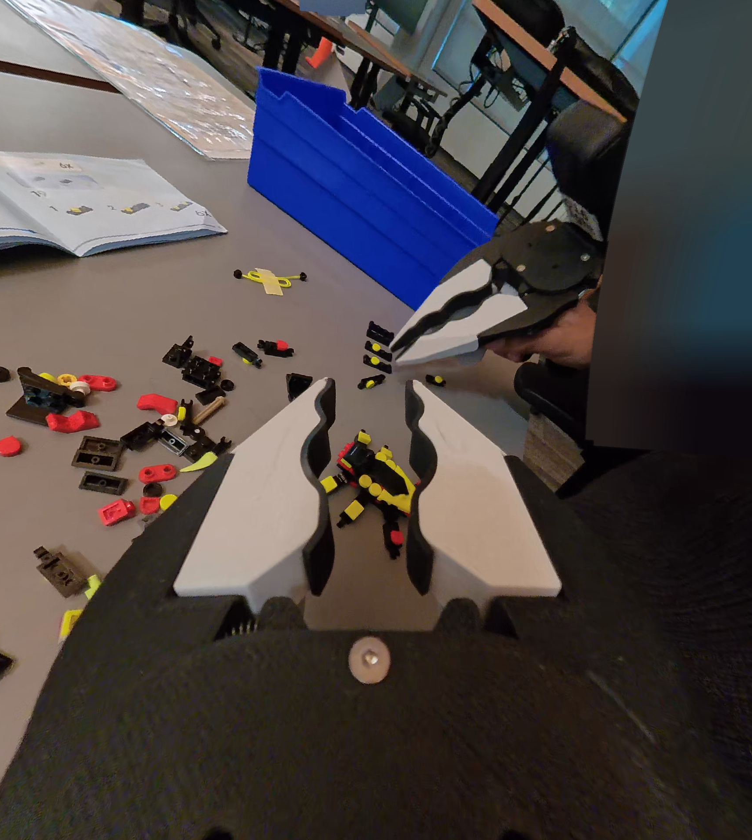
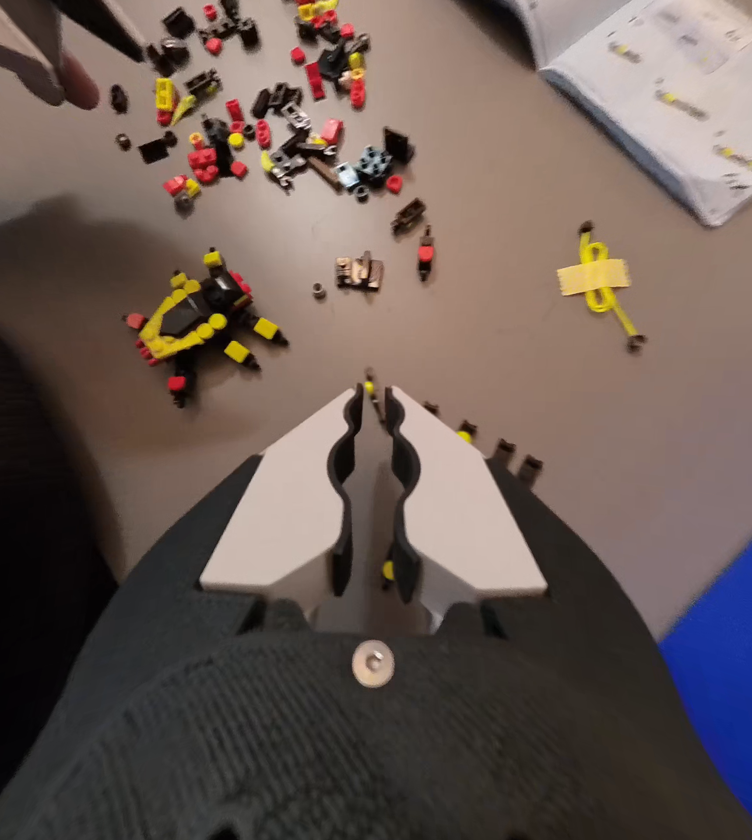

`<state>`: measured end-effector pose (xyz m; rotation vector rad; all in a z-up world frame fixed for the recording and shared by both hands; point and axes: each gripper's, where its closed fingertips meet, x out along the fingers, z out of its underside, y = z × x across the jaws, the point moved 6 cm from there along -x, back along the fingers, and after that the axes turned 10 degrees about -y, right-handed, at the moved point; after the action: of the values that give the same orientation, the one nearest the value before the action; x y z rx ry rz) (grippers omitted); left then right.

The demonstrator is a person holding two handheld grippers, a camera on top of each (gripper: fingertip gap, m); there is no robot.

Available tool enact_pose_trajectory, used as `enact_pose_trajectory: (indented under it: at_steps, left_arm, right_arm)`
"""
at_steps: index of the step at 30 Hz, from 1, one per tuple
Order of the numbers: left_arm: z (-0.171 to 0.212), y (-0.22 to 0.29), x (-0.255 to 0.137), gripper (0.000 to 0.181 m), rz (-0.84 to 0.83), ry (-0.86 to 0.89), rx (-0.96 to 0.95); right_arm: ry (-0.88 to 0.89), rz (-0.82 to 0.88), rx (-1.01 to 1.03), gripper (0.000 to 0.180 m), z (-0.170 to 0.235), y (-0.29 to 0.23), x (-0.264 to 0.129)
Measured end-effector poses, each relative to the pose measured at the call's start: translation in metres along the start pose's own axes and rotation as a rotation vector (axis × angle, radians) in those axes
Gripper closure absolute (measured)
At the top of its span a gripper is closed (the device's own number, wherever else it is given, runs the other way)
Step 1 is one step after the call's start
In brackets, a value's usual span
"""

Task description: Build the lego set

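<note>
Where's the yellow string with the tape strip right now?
The yellow string with black end studs and a tape strip lies alone on the grey table, between the open instruction booklet and the blue plastic bin; it sits right of centre in the right wrist view.

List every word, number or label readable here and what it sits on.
Open instruction booklet: printed marks beside the build pictures; I do not quote writing.
Glossy sheet behind it: too blurred to read.
Blue bin, loose lego pieces, left tool, right tool: no writing visible.
</note>
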<state>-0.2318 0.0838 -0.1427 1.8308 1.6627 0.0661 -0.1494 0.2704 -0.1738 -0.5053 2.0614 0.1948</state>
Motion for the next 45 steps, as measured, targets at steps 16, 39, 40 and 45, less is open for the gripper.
enact_pose_trajectory:
  at_steps: [16, 39, 40, 45]
  left_arm:
    - [0.005, 0.004, 0.007, 0.152, 0.017, -0.041, 0.029]
    - [0.007, 0.005, 0.009, 0.152, 0.026, -0.057, 0.029]
    - [0.007, 0.005, 0.009, 0.152, 0.027, -0.058, 0.029]
    - [0.008, 0.005, 0.010, 0.151, 0.029, -0.064, 0.026]
  right_arm:
    - [-0.047, 0.022, -0.033, 0.180, 0.003, 0.001, 0.025]
    - [-0.034, -0.071, 0.069, 0.179, 0.007, 0.003, 0.025]
    - [-0.029, -0.102, 0.088, 0.178, 0.008, 0.002, 0.024]
    - [-0.006, -0.230, 0.212, 0.179, 0.011, 0.002, 0.026]
